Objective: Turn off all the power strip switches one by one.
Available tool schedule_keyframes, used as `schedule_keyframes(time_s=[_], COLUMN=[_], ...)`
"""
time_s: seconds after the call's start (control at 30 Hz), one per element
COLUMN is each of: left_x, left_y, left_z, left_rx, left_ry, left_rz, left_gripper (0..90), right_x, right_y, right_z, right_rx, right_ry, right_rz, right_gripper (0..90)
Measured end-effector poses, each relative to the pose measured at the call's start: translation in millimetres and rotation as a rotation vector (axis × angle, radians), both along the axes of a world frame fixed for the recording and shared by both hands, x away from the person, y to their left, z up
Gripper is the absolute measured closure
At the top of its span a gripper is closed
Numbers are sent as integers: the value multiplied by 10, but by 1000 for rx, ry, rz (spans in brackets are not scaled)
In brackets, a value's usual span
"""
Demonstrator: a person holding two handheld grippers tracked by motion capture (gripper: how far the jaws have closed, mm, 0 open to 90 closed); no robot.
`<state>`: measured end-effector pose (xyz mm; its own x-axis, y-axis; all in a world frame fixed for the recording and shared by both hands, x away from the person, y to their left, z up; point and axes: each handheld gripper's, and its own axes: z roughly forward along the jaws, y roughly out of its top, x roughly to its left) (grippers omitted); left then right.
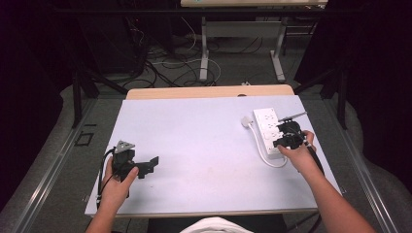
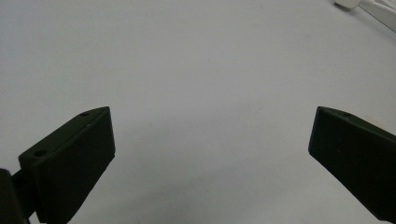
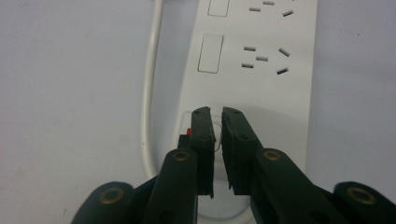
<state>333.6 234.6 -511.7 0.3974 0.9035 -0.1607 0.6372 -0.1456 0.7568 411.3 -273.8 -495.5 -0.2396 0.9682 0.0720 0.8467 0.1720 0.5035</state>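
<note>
Power strip [image 3: 261,60] — right tool [image 3: 216,119] nearly closed over its switch [image 3: 187,132].

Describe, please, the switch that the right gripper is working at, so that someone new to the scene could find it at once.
Start at the white power strip lying on the right side of the pale table, its cable looping alongside. The switch sits at the strip's end nearest the person, right at the tips of the right gripper, whose jaws are nearly closed. Unlike the plain white switch farther along, it shows a red patch.
</note>
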Motion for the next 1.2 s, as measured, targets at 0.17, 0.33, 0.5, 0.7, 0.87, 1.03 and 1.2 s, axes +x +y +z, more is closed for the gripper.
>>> schedule_keyframes(time_s=[0.17, 0.33, 0.5, 0.7, 0.87, 1.03, 1.2], left_x=[1, 0, 2, 2, 1, 3, 2], left_y=[1, 1, 6, 15, 8, 15, 10], left_z=[-4, -6, -14, -18, -21, -21, -26], left_rx=[-1, -3, -4, -3, -1, 5, 4], left_ry=[0, 3, -8, -1, -8, 2, -2], left_rz=[6, 10, 14, 14, 15, 9, 12], left_gripper=[6, 6, 5, 5, 6, 6, 6], right_x=[33, 60, 82, 76, 83, 87, 82], right_y=[20, 55, 70, 71, 59, 44, 50], right_z=[-42, -78, -120, -126, -144, -151, -160], right_rx=[-7, -31, -52, -40, -36, -25, -30], right_ry=[-5, 11, 30, 39, 47, 48, 43], right_rz=[1, 5, 3, -1, 6, 9, 13], right_gripper=[900, 900, 900, 900, 900, 900, 900])
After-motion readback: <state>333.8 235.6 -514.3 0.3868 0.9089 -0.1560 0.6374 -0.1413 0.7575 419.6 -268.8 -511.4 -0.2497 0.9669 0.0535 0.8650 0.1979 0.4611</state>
